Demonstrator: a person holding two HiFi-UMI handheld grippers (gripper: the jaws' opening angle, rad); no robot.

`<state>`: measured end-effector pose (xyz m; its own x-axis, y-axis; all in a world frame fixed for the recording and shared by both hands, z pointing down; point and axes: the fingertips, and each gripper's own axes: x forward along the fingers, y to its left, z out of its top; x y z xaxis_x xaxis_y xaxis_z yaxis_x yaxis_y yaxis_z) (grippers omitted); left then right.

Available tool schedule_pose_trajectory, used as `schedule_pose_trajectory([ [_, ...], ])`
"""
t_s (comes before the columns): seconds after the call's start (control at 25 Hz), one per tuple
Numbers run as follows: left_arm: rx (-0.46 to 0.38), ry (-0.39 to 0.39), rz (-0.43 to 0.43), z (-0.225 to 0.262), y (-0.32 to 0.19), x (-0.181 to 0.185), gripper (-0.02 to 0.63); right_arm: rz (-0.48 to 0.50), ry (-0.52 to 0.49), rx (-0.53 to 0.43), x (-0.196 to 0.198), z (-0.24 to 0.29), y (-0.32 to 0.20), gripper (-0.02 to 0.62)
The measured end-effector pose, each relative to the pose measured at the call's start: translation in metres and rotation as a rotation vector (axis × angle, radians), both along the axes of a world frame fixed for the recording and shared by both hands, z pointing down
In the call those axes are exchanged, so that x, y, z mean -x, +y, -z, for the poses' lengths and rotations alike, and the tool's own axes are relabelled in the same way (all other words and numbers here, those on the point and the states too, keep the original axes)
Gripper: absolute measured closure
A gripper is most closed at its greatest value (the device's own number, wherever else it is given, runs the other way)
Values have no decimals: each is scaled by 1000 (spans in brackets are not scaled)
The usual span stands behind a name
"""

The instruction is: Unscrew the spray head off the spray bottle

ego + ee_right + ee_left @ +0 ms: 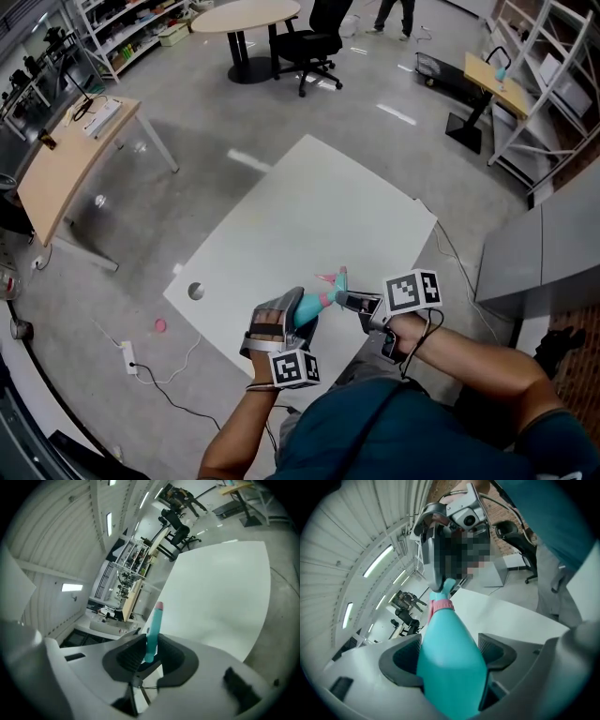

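Observation:
A teal spray bottle (307,310) is held tilted over the near edge of the white table (309,197). My left gripper (294,317) is shut on its body, and in the left gripper view the bottle (449,663) fills the gap between both pads. A pink collar (440,605) rings the neck, with the teal spray head (333,281) above it. My right gripper (351,300) comes in from the right and is shut on that head. In the right gripper view a thin teal piece with a pink tip (153,627) stands between the pads of that gripper (149,656).
The white table (220,592) has a round hole (195,292) near its left corner. On the floor lie a power strip (128,356) and a small pink object (160,325). A wooden desk (66,164) stands at left, a round table (246,17) and an office chair (314,42) farther off.

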<state>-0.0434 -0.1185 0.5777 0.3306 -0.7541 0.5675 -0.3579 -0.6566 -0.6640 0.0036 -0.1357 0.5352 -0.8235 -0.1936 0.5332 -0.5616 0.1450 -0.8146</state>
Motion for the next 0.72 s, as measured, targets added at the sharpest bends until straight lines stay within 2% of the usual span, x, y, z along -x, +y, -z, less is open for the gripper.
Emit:
schedule_pose_trajectory([
  [0.12,76,101,-19,-1,6,-4,222,122,43,-85,1,0,4,520],
  [0.24,189,238,-55,-4,14,-7,224,289,65,-268,6,7,11,524],
  [0.32,285,349,-97,-3,22,-10,224,487,99,-482,10,14,21,526],
  [0.44,393,439,-206,-1,41,-15,225,893,159,-888,15,25,44,526],
  [0.52,444,439,-282,-3,54,-20,225,1207,260,-1169,9,22,59,526],
  [0.6,468,402,-319,-9,61,-22,226,1516,458,-1439,-3,5,62,526],
  [0.64,472,380,-321,-12,62,-22,227,1627,554,-1548,-8,-4,60,531],
  [0.68,473,366,-315,-15,61,-22,228,1682,614,-1622,-10,-9,58,531],
  [0.72,472,365,-302,-17,59,-22,229,1681,635,-1658,-9,-10,56,530],
])
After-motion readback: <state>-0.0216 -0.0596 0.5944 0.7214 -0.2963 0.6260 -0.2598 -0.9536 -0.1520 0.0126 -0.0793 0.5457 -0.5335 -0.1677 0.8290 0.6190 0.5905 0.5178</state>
